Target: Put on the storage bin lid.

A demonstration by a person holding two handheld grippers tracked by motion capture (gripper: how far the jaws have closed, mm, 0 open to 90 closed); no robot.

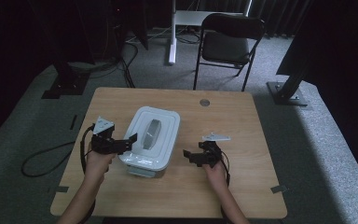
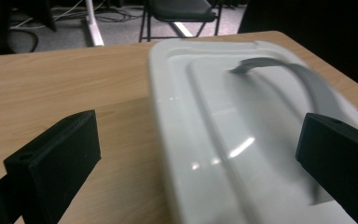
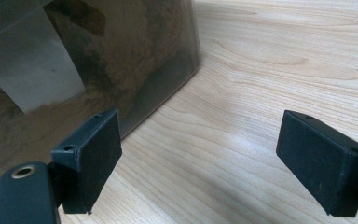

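We see the white-lidded container (image 1: pixel 150 140) mid-table (image 1: pixel 242 186), its grey handle (image 2: pixel 303 86) on top (no readable label or brand). Left gripper (image 1: pixel 131 141) spreads wide over the lid's edge, gripping nothing; right gripper (image 1: pixel 189 155) stands open beside the container.

A wooden table (image 1: pixel 242 186) stands on a grey carpet. One box (image 1: pixel 150 136) with a white lid sits on the table, left of the middle. A small round plug (image 1: pixel 204 102) is near the far edge.
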